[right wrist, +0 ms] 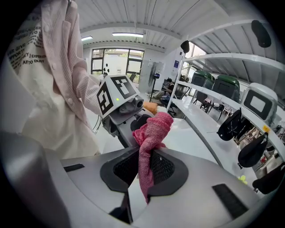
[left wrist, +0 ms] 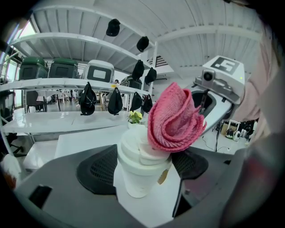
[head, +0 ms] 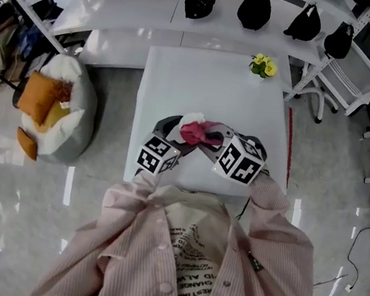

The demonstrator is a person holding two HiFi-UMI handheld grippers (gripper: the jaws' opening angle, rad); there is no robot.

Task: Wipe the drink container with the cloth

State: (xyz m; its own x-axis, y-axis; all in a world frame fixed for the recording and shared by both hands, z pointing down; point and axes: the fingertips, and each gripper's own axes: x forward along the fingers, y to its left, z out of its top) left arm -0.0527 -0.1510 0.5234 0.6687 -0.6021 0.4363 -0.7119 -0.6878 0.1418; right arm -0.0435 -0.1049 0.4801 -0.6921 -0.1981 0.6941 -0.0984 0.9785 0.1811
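A white lidded drink cup stands between the pads of my left gripper, which is shut on its body. A small tan tag hangs at the cup's side. My right gripper is shut on a pink cloth, and the bunched cloth rests against the cup's lid. In the head view the cup and cloth sit between the left gripper and the right gripper, over the near part of the white table.
A small pot of yellow flowers stands at the table's far right corner. Black bags hang along the white shelf behind. A white beanbag with orange cushions lies on the floor to the left.
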